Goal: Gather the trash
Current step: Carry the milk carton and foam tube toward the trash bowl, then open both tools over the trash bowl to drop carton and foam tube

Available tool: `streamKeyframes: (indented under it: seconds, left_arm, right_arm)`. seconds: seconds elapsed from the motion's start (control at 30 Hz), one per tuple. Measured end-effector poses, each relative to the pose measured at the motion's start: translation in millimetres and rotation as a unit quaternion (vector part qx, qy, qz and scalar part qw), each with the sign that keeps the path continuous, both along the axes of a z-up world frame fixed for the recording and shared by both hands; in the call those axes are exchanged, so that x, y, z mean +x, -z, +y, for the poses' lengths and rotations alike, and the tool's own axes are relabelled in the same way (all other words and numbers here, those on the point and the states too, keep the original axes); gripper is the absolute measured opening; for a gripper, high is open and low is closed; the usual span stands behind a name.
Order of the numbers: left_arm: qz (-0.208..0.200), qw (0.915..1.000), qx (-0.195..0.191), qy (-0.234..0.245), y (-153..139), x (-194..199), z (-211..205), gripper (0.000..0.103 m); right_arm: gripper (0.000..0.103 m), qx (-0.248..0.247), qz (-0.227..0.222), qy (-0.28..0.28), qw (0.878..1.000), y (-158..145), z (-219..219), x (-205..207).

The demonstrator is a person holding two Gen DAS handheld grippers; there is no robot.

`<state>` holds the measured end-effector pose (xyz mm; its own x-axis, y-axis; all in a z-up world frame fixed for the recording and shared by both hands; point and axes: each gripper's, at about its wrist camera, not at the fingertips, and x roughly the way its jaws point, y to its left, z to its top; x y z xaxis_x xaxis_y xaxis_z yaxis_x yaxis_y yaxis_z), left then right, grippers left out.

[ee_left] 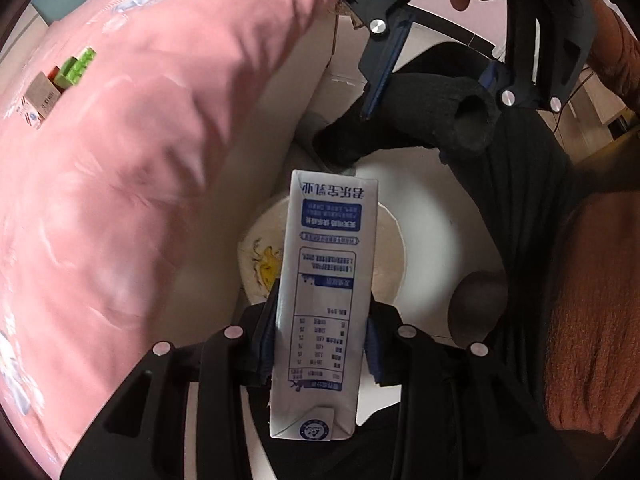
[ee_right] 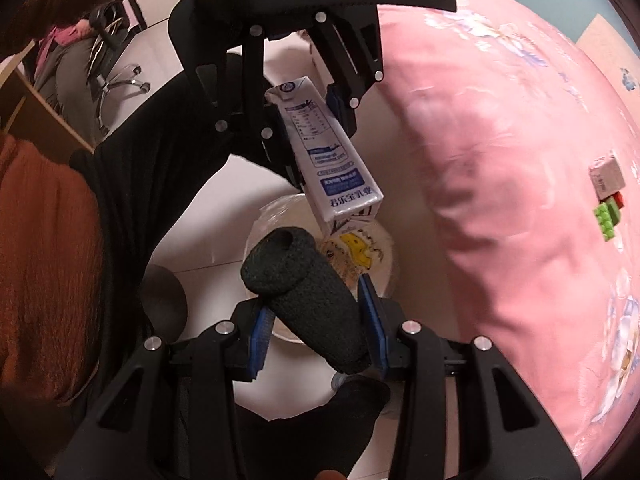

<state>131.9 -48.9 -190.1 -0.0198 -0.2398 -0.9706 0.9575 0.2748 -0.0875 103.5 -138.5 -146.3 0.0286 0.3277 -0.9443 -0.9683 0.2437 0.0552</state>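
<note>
Milk carton (ee_left: 320,292) — long axis pointing down at the bin (ee_left: 394,236) — clamped lengthwise.

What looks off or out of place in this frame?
The right gripper is shut on a rolled black knit sock, which is an odd pick for trash. It hangs beside the white-and-blue milk carton in the left gripper, over the white bin with a yellow cartoon print. No spill or damage shows.

The milk carton (ee_left: 320,292) is showing smooth, glossy printed paperboard. The dark sock (ee_right: 308,300) is looking like rough, matt knit cloth, and the pink bedspread (ee_left: 132,152) is lying as soft cloth.
</note>
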Motion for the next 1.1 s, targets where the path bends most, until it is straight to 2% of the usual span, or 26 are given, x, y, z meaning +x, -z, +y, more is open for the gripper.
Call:
streamKeyframes:
  seconds: [0.2, 0.47, 0.87, 0.93, 0.97, 1.0, 1.03, 1.07, 1.1]
  left_arm:
    - [0.017, 0.9999, 0.001, -0.002, 20, -12, -1, 0.038]
    - [0.035, 0.9993, -0.005, -0.014, 37, -3, -1, 0.038]
    - [0.052, 0.9982, -0.009, -0.030, 53, 11, 7, 0.039]
    - [0.050, 0.9983, -0.006, -0.030, 55, 10, 8, 0.040]
    - [0.049, 0.9982, -0.007, -0.032, 56, 10, 7, 0.041]
    - [0.048, 0.9983, -0.010, -0.032, 58, 8, 5, 0.050]
    - [0.045, 0.9984, -0.014, -0.032, 57, 8, 5, 0.068]
    - [0.041, 0.9984, -0.019, -0.035, 57, 8, 5, 0.073]
    - [0.041, 0.9984, -0.023, -0.033, 57, 7, 4, 0.075]
  right_arm:
    - [0.041, -0.008, 0.016, -0.007, 1.000, 22, 11, -10]
    - [0.041, -0.013, 0.032, -0.013, 0.999, 45, 16, -10]
    - [0.043, -0.010, 0.038, -0.009, 0.999, 62, 22, 1]
    - [0.051, -0.012, 0.043, -0.004, 0.999, 65, 23, 4]
    - [0.069, -0.010, 0.042, -0.003, 0.999, 65, 23, 4]
    - [0.078, -0.006, 0.037, -0.001, 0.999, 66, 23, 5]
    - [0.078, -0.005, 0.034, 0.002, 0.999, 67, 22, 6]
    - [0.080, -0.004, 0.030, 0.008, 1.000, 67, 22, 8]
    - [0.088, -0.002, 0.026, 0.012, 1.000, 67, 22, 8]
